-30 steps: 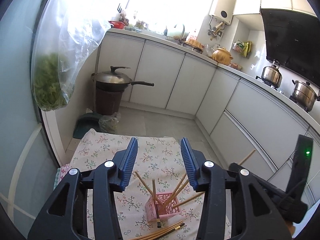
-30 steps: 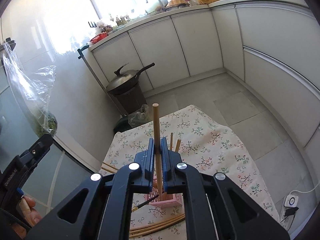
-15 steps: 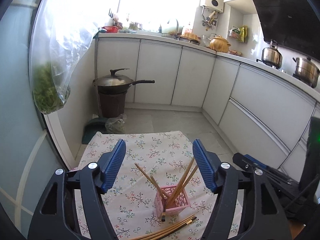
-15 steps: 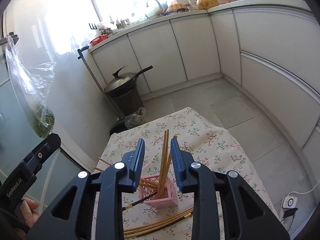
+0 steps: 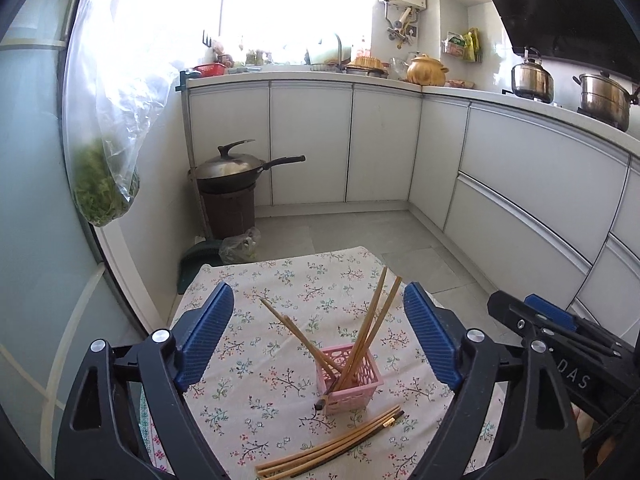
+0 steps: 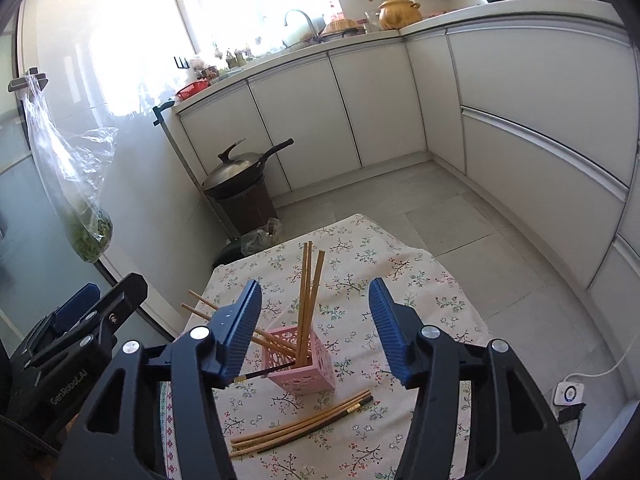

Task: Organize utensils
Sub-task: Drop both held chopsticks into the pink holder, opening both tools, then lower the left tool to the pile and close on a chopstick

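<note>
We have just let go: a second ago our right gripper pinched one chopstick upright; now its jaws are opening, nothing between them, and that stick leans in the pink basket with the others. Our left gripper is opening too, empty, and has drawn back from the basket. We judge another stick stored; the loose chopsticks on the floral cloth, just near of the basket, come next.
</note>
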{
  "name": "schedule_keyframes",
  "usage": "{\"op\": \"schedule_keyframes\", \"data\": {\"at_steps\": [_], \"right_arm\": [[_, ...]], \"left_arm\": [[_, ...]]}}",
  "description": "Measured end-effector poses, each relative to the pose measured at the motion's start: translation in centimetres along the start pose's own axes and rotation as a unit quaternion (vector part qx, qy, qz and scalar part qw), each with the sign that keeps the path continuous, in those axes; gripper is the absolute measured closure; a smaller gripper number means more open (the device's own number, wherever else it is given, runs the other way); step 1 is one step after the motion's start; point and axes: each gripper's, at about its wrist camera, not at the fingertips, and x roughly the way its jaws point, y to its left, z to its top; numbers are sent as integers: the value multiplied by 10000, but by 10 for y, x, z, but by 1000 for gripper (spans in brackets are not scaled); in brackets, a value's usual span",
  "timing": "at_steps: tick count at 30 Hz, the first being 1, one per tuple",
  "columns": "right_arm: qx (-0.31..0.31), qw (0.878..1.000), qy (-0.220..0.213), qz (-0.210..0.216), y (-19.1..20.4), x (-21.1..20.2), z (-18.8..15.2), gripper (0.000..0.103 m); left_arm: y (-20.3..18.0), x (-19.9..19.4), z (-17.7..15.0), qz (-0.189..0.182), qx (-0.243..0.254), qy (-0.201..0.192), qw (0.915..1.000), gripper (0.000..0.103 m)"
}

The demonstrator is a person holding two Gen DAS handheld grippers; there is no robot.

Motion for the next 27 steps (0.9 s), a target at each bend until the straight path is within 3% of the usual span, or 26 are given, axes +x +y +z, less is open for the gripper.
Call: {"op": "schedule_keyframes", "data": {"at_steps": [6, 14, 21, 24, 27], "right_arm": [[136, 9999, -4, -78, -10, -6, -7, 36], [346, 9993, -48, -107, -23, -16, -17, 10], [718, 9972, 168, -151, -49, -24, -31, 7], [1106, 9931, 326, -232, -77, -30, -45, 7], [1555, 9863, 436, -323, -110, -37, -55, 7]], "left_arm": [[-4, -13, -7, 5, 42, -53, 10000, 12], [-7, -21, -14, 34, 115, 4, 9999, 7], [-14, -15, -29, -99, 432, 354, 9984, 7], [-25, -10, -45, -495, 829, 738, 9926, 7], [-49, -2, -70, -985, 1516, 1269, 9753, 7]]}}
